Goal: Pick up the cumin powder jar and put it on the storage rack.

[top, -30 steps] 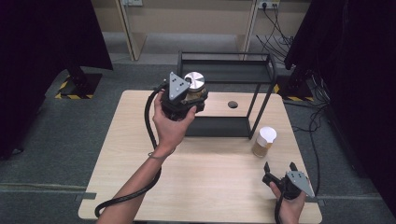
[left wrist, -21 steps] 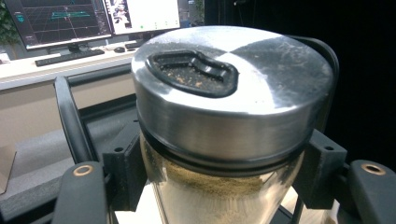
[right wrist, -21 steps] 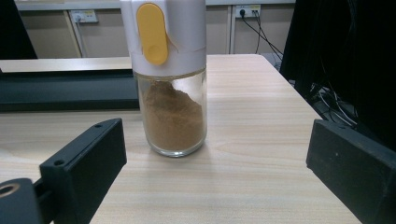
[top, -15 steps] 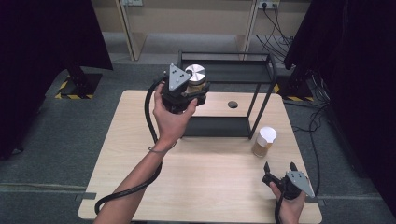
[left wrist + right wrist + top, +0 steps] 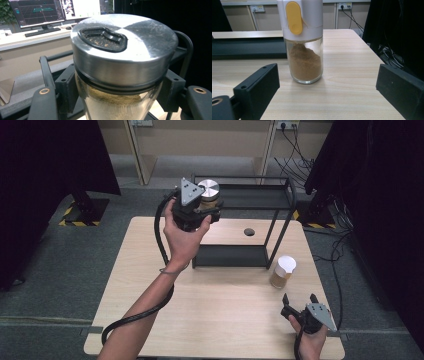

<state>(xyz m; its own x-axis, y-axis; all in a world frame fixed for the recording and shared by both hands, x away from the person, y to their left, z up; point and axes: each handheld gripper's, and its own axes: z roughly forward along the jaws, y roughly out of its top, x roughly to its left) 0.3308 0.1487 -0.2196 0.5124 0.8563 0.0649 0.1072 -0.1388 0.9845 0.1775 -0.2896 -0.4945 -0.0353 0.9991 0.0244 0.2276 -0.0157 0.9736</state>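
A clear glass jar (image 5: 117, 105) with a brushed metal lid (image 5: 125, 50) sits in the left hand-held gripper (image 5: 202, 212), matt black plastic. The desk (image 5: 225, 310) is pale, smooth wood grain.

Steel-lid spice jar (image 5: 117, 75) clamped betw. tongs (image 5: 117, 100), monitors (image 5: 37, 11) behind

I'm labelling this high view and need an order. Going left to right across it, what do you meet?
Left gripper holding the steel-lidded spice jar → hole in the table → white-capped spice jar → right gripper.
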